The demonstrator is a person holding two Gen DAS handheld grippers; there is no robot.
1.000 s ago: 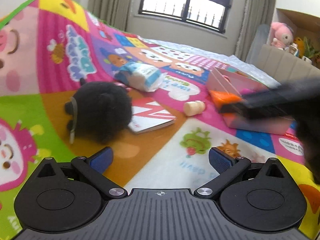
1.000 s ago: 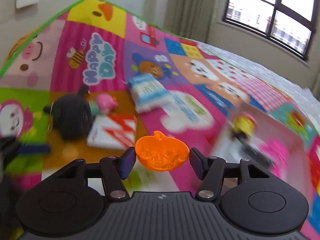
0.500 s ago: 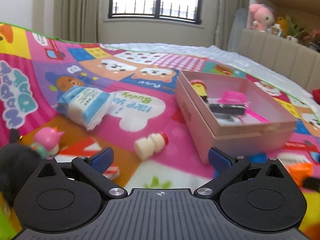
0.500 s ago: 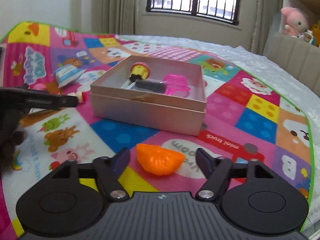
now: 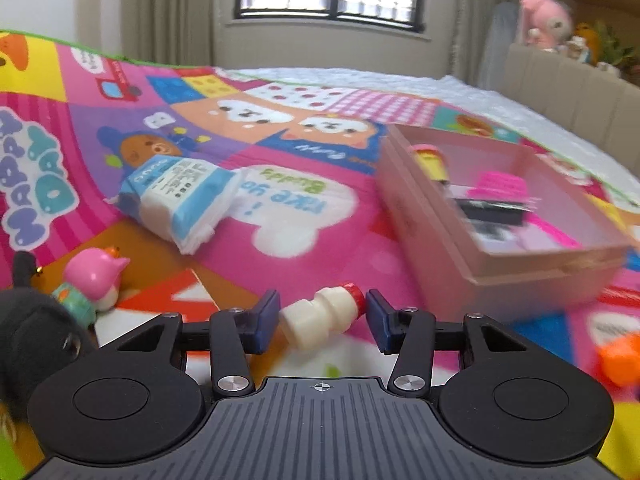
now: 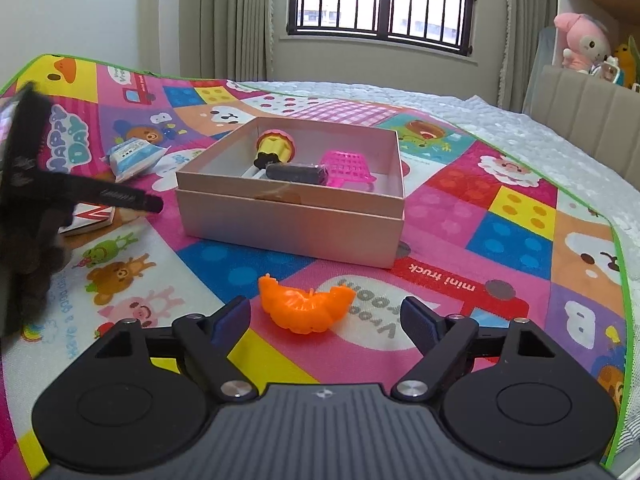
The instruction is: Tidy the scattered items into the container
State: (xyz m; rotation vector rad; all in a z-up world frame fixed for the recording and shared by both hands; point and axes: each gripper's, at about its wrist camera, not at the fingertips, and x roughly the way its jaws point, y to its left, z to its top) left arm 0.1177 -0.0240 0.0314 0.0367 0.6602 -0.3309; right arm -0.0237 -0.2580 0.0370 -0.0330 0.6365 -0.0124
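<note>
Your left claw (image 5: 322, 320) grips the bottle (image 5: 322, 316); lift it level to the box (image 5: 500, 268). Your right claw (image 6: 326, 316) is opening, pads clear of the pumpkin (image 6: 306, 306).

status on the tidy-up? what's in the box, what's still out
Done: a yellow toy, a black block and a pink basket lie in the pink box.
In hand: left gripper shut on the small bottle. Right gripper jaws opening; the orange pumpkin lies on the mat between them.
Left: tissue pack, pink figurine, black plush, a booklet.
</note>
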